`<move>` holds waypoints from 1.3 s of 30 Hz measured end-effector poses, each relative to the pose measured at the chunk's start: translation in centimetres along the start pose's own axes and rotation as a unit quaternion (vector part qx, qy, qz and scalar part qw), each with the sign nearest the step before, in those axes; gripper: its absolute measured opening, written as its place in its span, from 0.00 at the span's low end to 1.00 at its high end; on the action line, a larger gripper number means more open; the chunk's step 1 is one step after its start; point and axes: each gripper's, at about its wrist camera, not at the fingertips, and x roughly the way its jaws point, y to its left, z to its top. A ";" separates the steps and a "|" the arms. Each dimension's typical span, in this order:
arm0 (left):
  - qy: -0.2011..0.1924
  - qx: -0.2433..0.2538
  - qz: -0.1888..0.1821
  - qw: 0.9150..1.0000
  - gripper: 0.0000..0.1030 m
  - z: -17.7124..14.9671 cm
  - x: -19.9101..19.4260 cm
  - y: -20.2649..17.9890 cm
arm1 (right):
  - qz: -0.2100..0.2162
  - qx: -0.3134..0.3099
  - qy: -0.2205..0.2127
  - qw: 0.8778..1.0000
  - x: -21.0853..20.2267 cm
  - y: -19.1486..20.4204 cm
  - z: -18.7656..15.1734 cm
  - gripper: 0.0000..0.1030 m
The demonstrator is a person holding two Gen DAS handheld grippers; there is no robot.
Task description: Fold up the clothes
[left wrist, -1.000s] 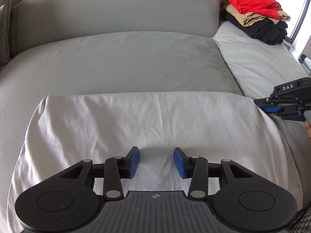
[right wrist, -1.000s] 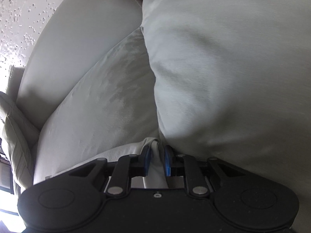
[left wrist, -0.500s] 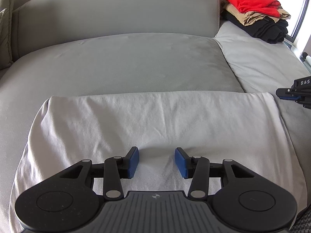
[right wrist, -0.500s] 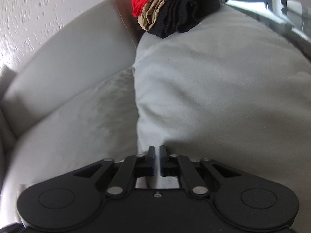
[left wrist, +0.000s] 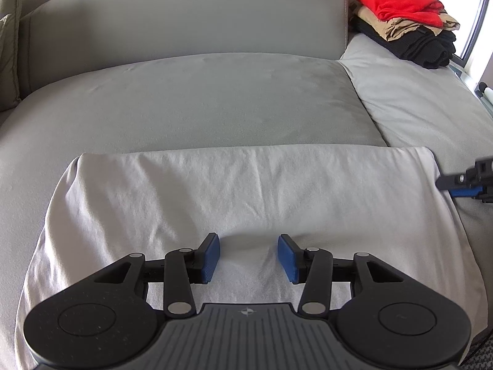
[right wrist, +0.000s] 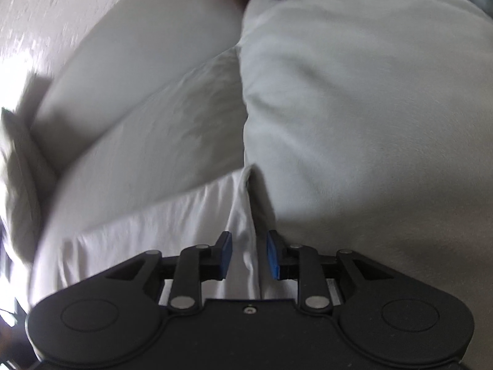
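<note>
Right now the white garment (left wrist: pixel 246 191) lies spread flat across the front of the grey sofa (left wrist: pixel 197 98), a broad folded rectangle with a soft crease line along its far edge and light wrinkles running through the middle. Over it, at six o'clock in the left wrist view, sits the left gripper (left wrist: pixel 249 257), jaws set wide apart, blue pads (left wrist: pixel 210 257) facing each other with bare white cloth showing between them and nothing in their hold. Out at three o'clock in that same view, the right gripper (left wrist: pixel 468 182) pokes in just beside the garment's right-hand edge, only its black tip and a strip of blue visible. Switch to the right wrist view, which is rather blurred: the right gripper (right wrist: pixel 249 254) has its jaws parted, less widely than the left, and the garment's edge (right wrist: pixel 243 240) runs up between the pads without either pad pressing on it. That edge lies along the seam where two seat cushions meet, with the big right-hand cushion (right wrist: pixel 369 108) rising at two o'clock. Back in the left view, up at one o'clock on the far cushion by the window, a stack of folded clothes (left wrist: pixel 406 21) waits: red on top, tan beneath, black at the bottom.
</note>
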 end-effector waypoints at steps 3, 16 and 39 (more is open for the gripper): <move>-0.001 0.004 0.006 1.000 0.45 -0.1 0.0 -0.1 | -0.123 -0.121 -0.012 0.985 -0.3 2.7 -1.5 0.00; -0.014 0.009 0.021 1.000 0.41 -1.7 -1.9 1.4 | -0.069 -0.059 0.039 0.995 -0.8 3.6 -4.7 0.00; -0.036 -0.073 0.065 0.995 0.28 -5.1 -10.4 13.7 | 0.079 -0.076 0.000 0.994 -4.2 8.8 -6.4 0.55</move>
